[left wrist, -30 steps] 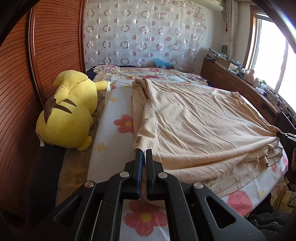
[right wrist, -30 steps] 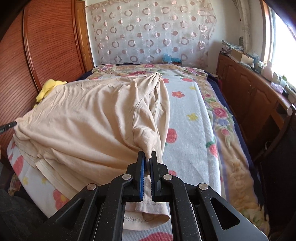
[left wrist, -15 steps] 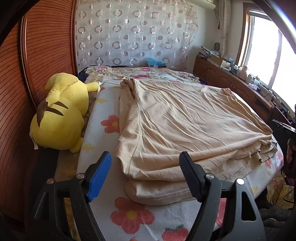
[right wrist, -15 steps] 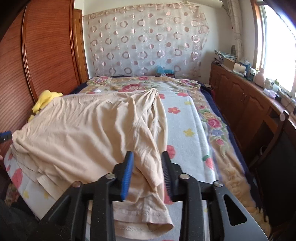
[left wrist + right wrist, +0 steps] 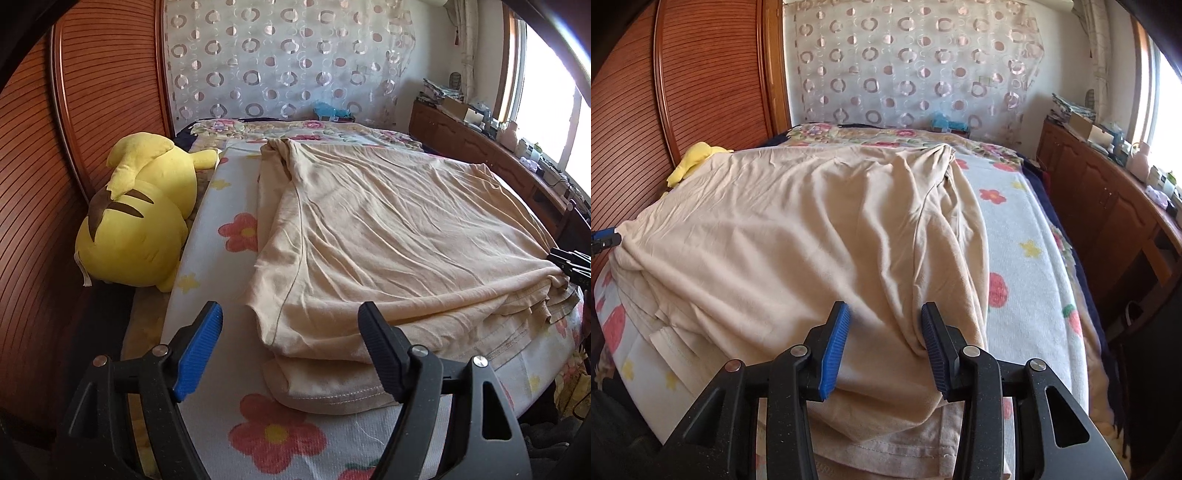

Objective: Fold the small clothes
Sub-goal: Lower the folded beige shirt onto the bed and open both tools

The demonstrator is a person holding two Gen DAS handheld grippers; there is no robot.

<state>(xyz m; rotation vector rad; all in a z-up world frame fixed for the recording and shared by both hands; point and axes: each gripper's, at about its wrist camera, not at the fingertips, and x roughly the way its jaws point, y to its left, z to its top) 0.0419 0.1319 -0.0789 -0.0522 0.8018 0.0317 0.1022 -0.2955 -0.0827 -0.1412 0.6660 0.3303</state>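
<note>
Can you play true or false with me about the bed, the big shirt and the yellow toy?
1. The beige shirt is spread on the flowery bed cover. True.
2. The yellow plush toy sits on top of the shirt. False: it lies beside the shirt, against the wooden headboard.
3. The left tool is squeezing the shirt. False: its jaws stand wide apart, with the shirt's near edge lying between them.
4. The right tool is open, with shirt cloth between its jaws. True; they have just been opening.
5. The window is dark. False: bright daylight comes through it.
</note>
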